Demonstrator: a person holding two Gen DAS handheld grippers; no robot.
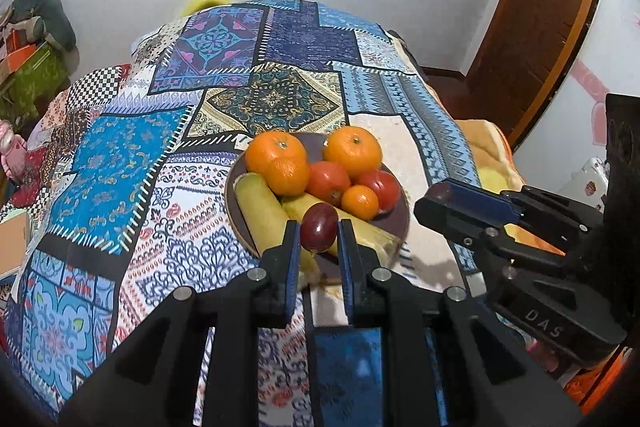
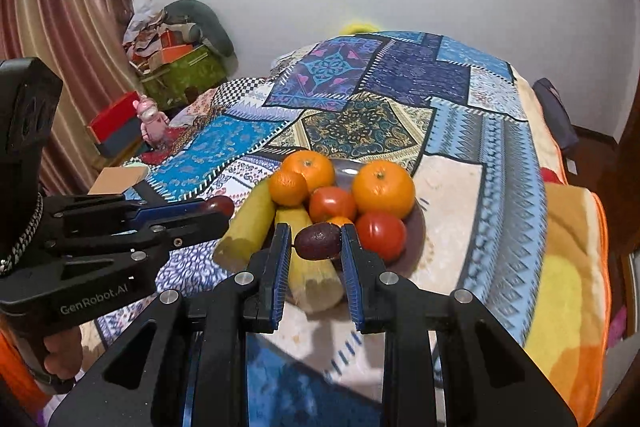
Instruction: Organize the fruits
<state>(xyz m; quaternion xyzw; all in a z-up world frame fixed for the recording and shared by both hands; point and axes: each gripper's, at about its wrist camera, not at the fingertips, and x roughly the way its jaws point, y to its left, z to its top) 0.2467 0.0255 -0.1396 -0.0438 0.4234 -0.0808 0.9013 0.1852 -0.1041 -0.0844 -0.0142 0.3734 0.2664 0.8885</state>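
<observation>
A dark red fruit (image 1: 319, 231) sits clamped between the two blue pads of the left tool (image 1: 318, 227), held above the near rim of a brown plate (image 1: 400, 227). From the right wrist view the same fruit shows as a small dark ball at the tip of the left tool (image 2: 216, 211). The right tool (image 2: 316, 231) is closed on a brown-purple fruit (image 2: 319, 242) with a dull skin, gripped crosswise between its pads and held up in front of the plate (image 2: 418, 227); in the left wrist view that tool (image 1: 440, 199) hangs just beside the plate's right rim.

On the plate lie four oranges (image 1: 352, 147) of differing size, two tomatoes (image 1: 328, 181) and two yellow-green bananas (image 1: 260, 207) with their cut ends towards the cameras. The plate rests on a patchwork quilt (image 1: 120, 167) covering a bed, nearer the bed's right edge than its left, towards the near end.
</observation>
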